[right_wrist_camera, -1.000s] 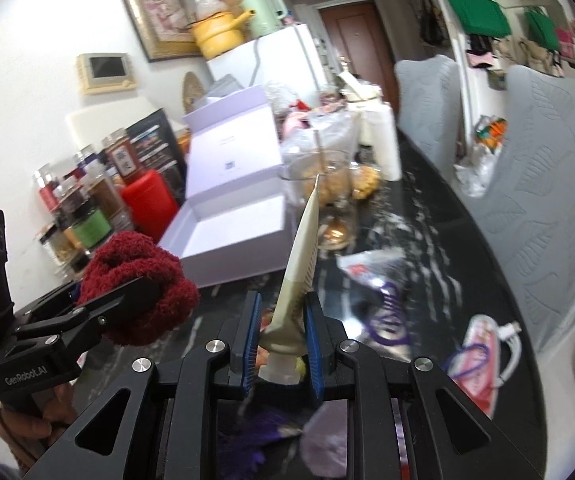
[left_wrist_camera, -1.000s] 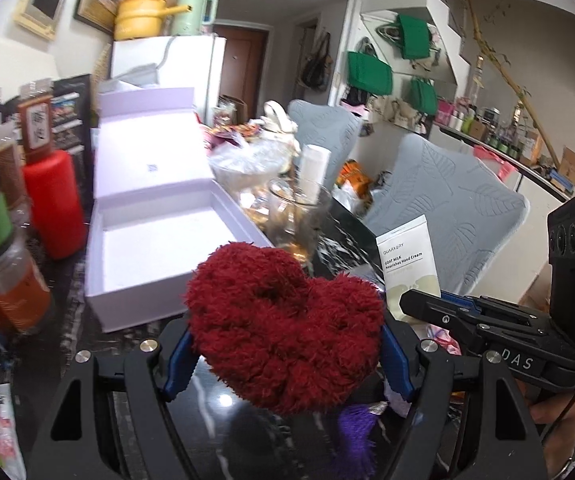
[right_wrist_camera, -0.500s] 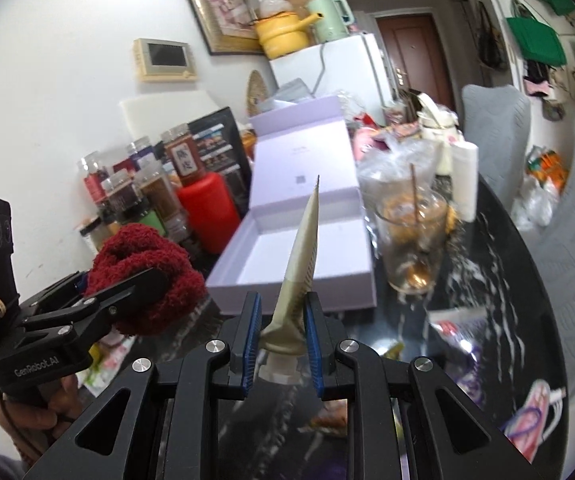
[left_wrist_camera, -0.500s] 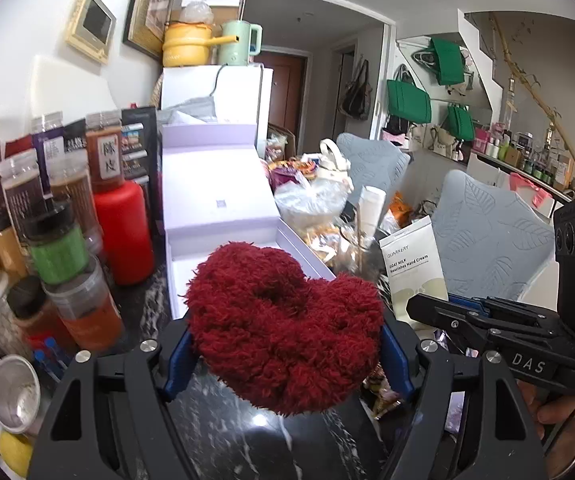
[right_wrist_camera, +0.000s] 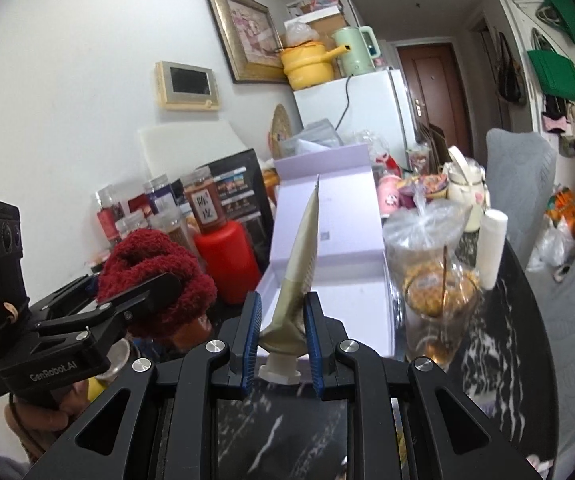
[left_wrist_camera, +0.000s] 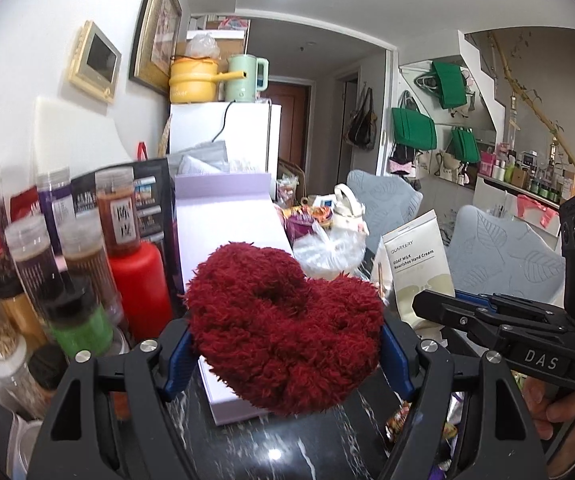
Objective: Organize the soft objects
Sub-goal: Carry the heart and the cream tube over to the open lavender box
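Now, entries from my remote station:
Change: both grippers sit higher than a second ago; the lavender box (right_wrist_camera: 327,300) has shifted from beside the load to ahead and below, so I judge I am on approach to drop off.
Left gripper (left_wrist_camera: 283,344): jaws part-spread, clamped on the red fuzzy scrunchie (left_wrist_camera: 283,320), carried above the box's near end.
Right gripper (right_wrist_camera: 281,336): narrow, pinching the hand cream tube (right_wrist_camera: 301,264) near its cap, tail pointing up.
Box contents: what I can see of the tray is bare; lid stands open behind.
Glass cup (right_wrist_camera: 439,308): holds a stick and yellowish contents, just right of the box.
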The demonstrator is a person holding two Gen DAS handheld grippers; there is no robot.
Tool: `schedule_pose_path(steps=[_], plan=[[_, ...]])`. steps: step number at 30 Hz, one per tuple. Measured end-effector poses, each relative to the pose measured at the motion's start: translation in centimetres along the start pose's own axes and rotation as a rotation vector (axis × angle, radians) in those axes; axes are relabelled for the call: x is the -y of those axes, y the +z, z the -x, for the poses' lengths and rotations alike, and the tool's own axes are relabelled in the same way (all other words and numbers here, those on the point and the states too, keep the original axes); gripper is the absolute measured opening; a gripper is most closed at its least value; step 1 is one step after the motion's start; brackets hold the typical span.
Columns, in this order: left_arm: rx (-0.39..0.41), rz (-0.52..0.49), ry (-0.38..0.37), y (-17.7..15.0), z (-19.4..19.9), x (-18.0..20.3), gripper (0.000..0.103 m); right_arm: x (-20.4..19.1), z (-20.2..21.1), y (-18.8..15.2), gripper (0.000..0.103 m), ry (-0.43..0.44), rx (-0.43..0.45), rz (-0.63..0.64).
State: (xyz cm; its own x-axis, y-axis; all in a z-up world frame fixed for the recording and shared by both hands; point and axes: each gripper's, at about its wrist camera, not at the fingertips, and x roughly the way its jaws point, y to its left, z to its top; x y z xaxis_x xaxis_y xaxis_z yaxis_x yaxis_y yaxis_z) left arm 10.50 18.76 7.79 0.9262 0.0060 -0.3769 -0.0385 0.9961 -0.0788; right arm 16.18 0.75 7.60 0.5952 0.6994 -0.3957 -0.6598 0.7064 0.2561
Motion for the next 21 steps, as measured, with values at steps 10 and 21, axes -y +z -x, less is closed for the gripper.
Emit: schedule_pose_path(steps=[10,21], plan=[[0.036,0.005,0.017,3.7,-2.7,-1.6,0.076,-0.1,-2.8,3.8,0.021,0.012,0.032,0.016],[0.022,0.011,0.047,6.0,-8.0,-3.2,0.076,1.9,-7.2,6.7,0.021,-0.004,0.044,-0.012]])
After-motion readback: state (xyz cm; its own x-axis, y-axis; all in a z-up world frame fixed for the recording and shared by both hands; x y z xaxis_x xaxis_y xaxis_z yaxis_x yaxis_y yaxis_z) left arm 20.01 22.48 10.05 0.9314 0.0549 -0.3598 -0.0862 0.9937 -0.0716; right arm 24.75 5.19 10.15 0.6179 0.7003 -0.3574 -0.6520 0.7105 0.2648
